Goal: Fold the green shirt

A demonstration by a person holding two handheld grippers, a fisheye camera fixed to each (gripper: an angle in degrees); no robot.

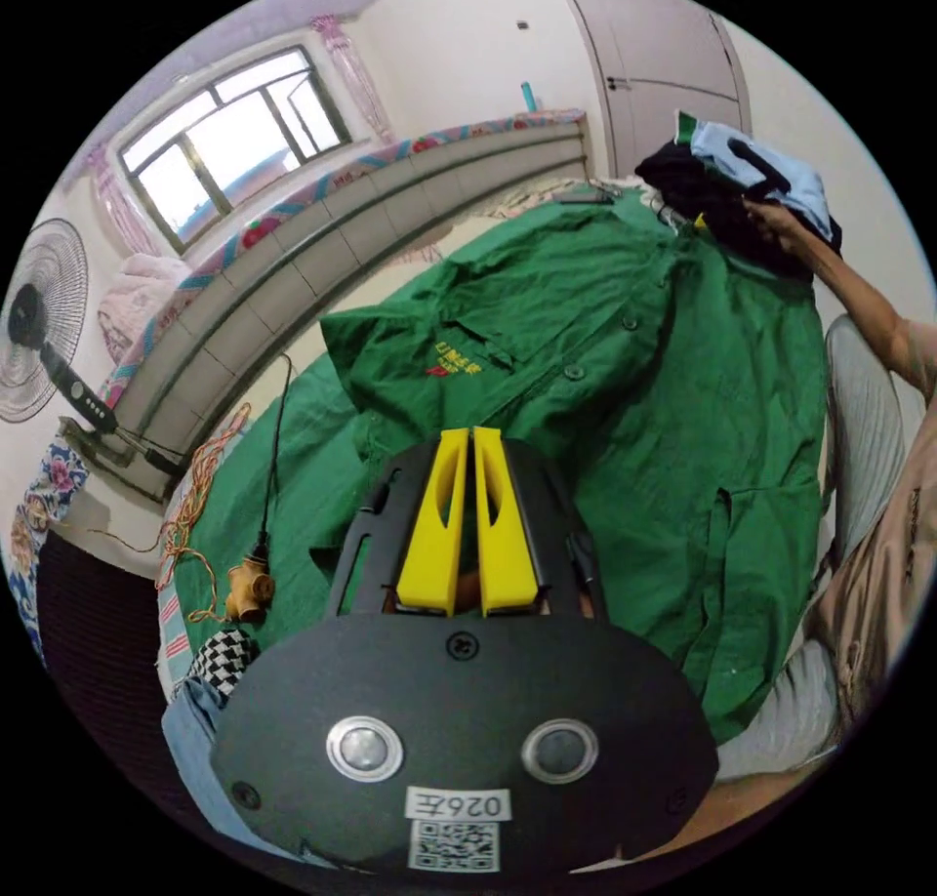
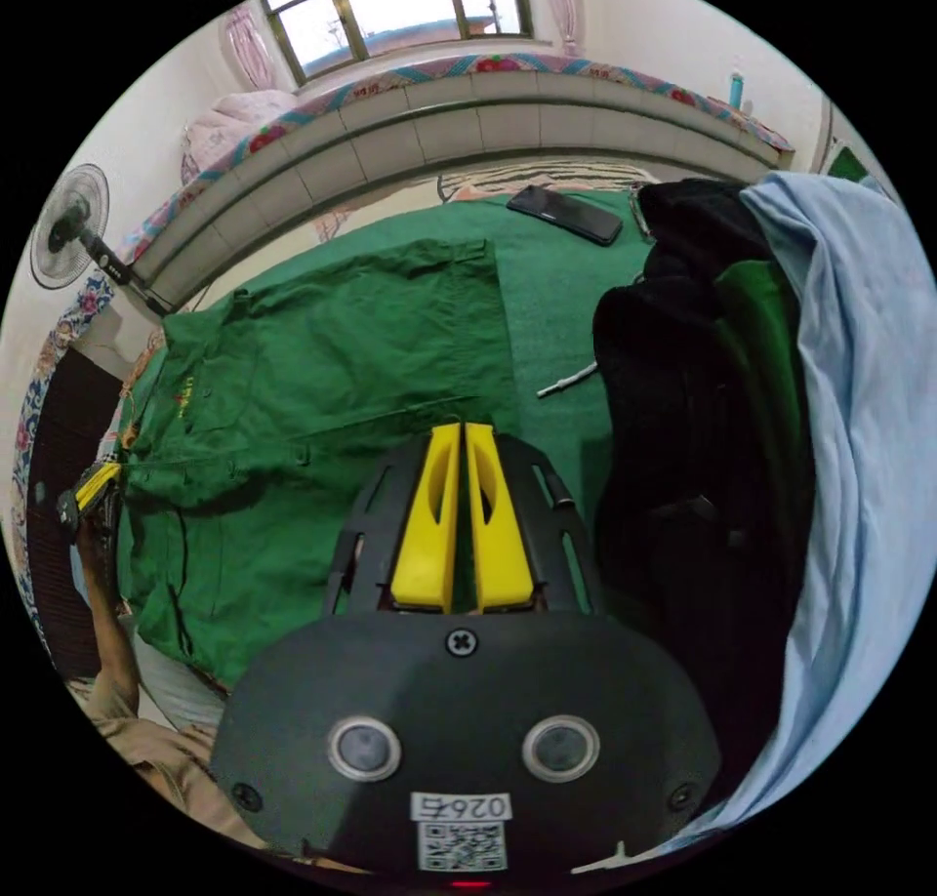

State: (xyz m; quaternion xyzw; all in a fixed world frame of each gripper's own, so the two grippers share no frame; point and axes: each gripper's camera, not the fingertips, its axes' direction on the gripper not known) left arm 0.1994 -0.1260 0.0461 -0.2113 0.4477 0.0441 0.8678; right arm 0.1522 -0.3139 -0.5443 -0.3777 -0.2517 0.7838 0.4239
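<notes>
Green-covered bed (image 2: 556, 281) bearing green shirt (image 1: 625, 369), lying soft, limp, likely best pinched at hem corners; left gripper (image 1: 473, 437) and right gripper (image 2: 460, 432) hovering, jaws nearly touching, gripping nothing.

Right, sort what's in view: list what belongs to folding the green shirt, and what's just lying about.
For the job:
- green shirt, spread flat
- left gripper, jaws together
- right gripper, jaws together

Just lying about:
- pile of dark and light blue clothes
- phone
- fan
- orange cord
</notes>
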